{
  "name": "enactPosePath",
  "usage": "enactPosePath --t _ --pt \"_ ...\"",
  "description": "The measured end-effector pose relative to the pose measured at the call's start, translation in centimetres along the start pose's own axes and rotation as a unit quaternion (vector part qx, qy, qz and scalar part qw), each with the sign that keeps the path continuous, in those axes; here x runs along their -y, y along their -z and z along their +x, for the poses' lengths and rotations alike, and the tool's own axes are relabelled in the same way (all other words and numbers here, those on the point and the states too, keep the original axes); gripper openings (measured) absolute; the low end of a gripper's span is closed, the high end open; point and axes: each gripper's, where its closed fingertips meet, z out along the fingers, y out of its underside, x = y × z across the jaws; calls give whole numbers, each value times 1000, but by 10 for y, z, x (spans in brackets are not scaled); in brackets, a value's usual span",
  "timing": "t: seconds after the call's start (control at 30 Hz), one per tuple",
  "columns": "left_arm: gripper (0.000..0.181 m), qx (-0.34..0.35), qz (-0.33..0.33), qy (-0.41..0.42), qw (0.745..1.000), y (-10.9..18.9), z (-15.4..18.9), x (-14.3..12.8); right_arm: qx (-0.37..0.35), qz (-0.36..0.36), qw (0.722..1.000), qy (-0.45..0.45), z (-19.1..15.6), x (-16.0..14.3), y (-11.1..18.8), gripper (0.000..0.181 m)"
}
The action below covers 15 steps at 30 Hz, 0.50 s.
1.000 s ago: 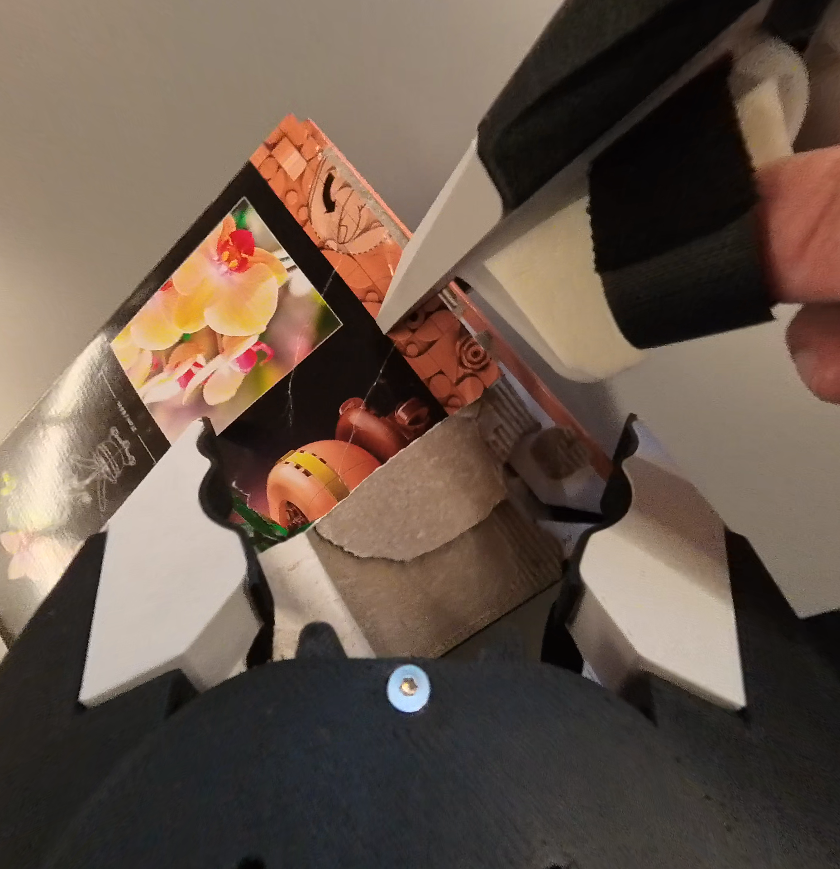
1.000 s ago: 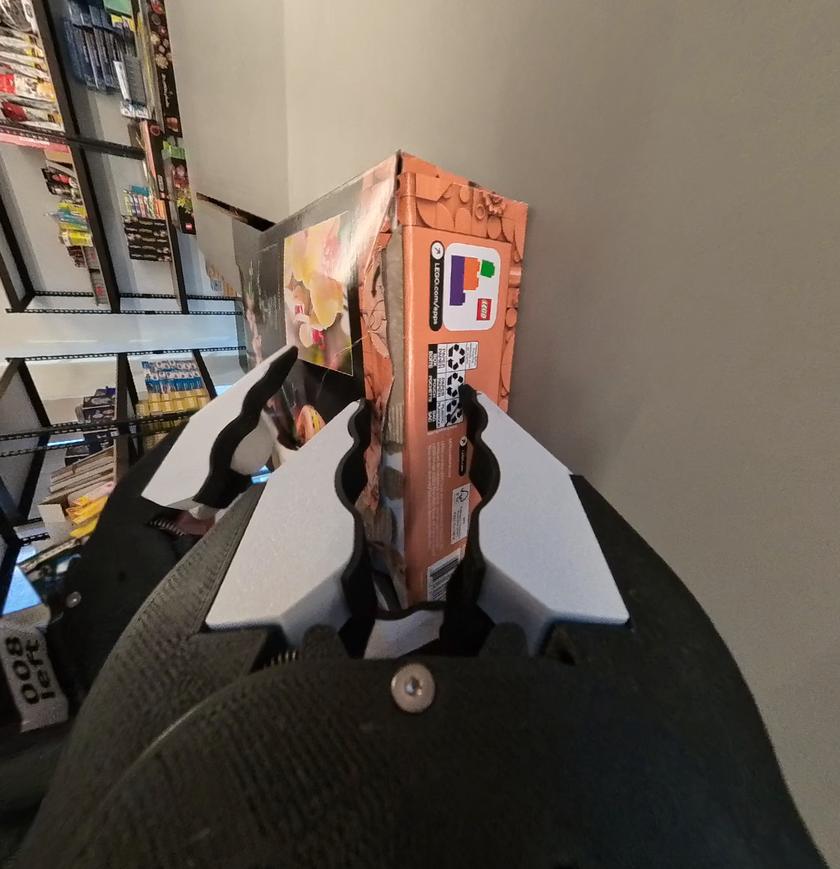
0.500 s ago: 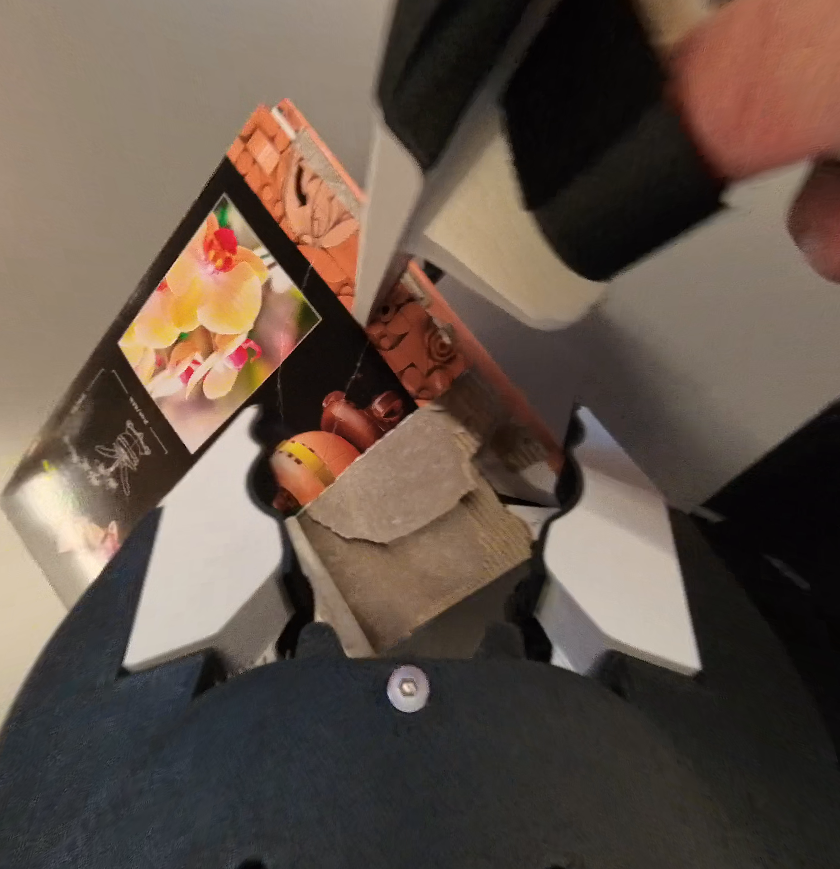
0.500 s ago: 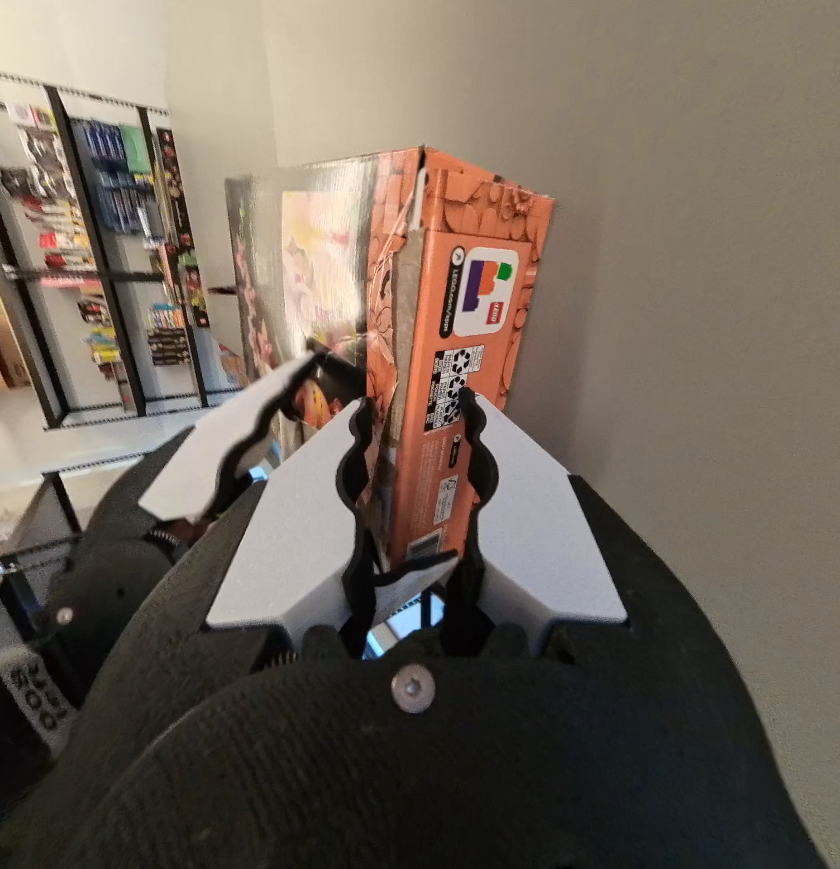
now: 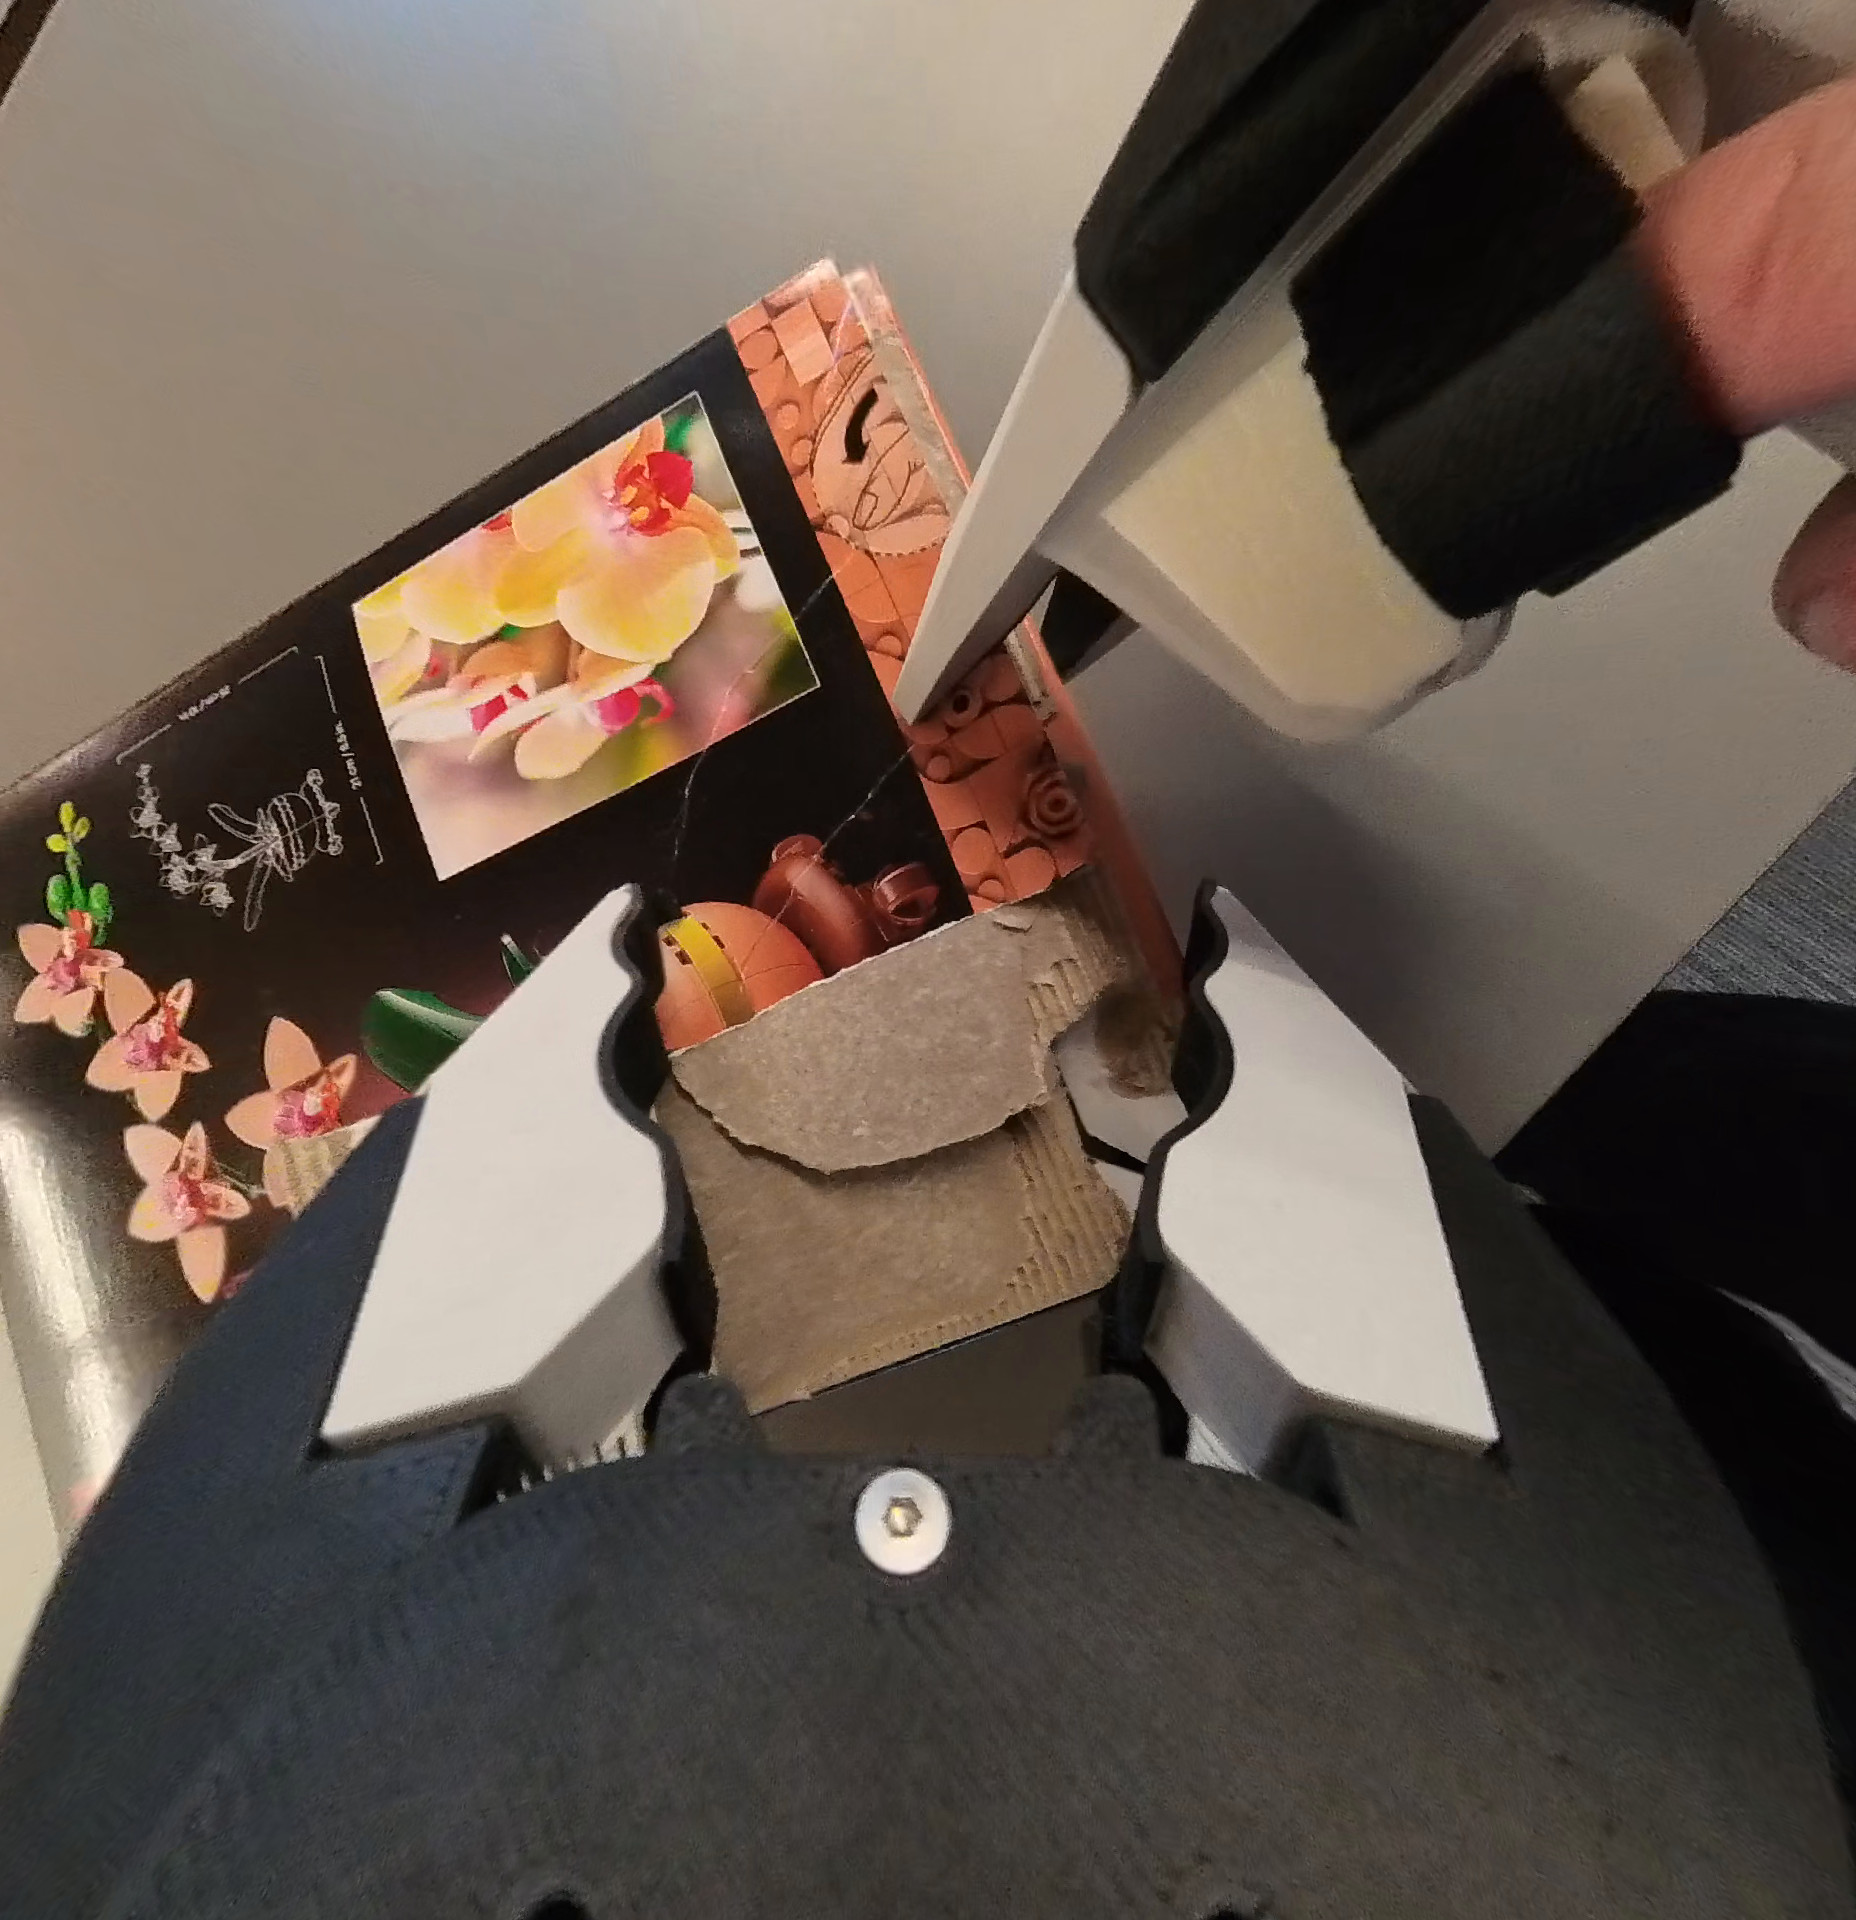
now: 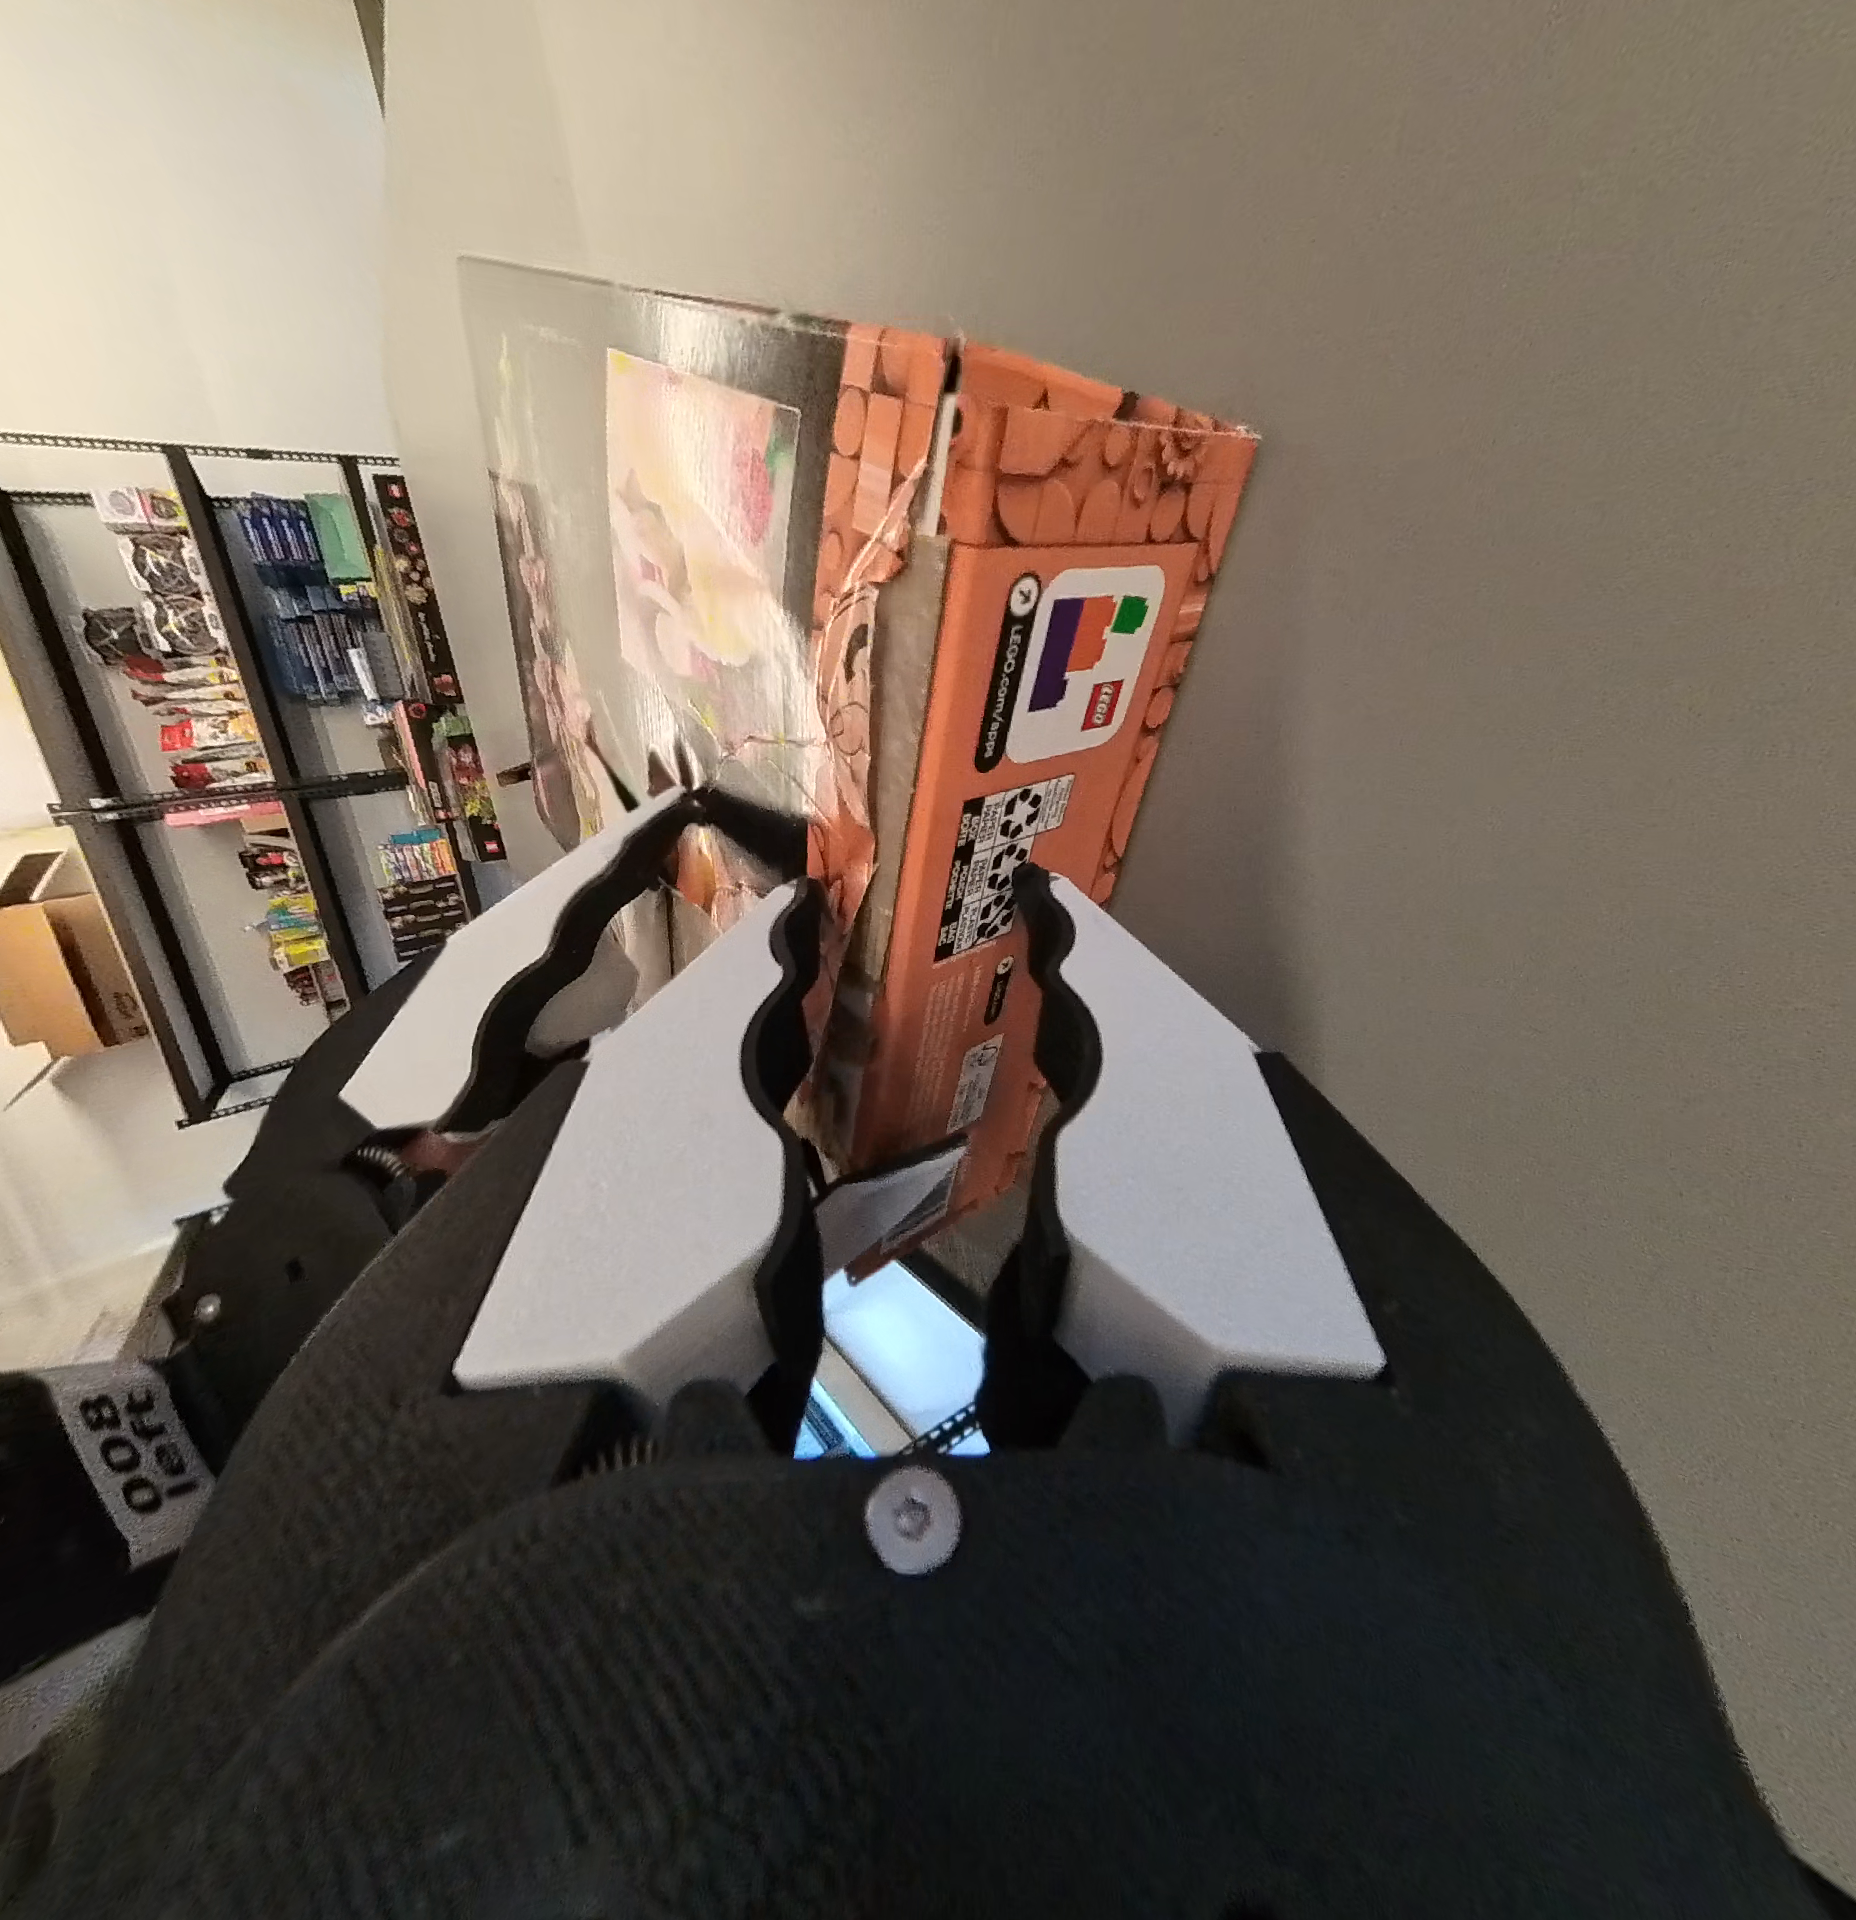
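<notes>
1. Left wrist view: the left gripper (image 5: 908,1023) pinches the torn grey flap (image 5: 882,1164) of the flower box (image 5: 550,665).
2. The right gripper (image 6: 908,997) squeezes the box's orange end at 12 o'clock, beside the wall (image 6: 1475,520).

Premises appear to be a shop or stockroom. Black metal shelving (image 6: 228,727) carries packaged goods. An open cardboard carton (image 6: 46,961) stands on the floor.

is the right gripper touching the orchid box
Touching: in the right wrist view the right gripper has its jaws closed on the orchid box by its orange end panel.
</notes>
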Motion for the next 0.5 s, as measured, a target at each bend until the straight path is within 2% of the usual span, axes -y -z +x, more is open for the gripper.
enactPosePath --t 0.07,0.13,0.33,0.43,0.5 --pt "98 -9 4 -9 1000 0 -4 -2 5 -10 1000 -2 -2 0 -3 40" --pt "88 -13 12 -18 1000 1 -5 -2 12 -20 1000 5 -4 2 -6 40" --pt "87 -13 31 2 999 1 -8 -1 59 -77 995 -8 -6 1 -7 42" --pt "87 -16 36 9 999 1 -9 -1 126 -129 984 -2 -17 -3 12 21" --pt "87 -15 36 10 999 1 -10 -1 179 -127 976 5 -26 5 36 21"
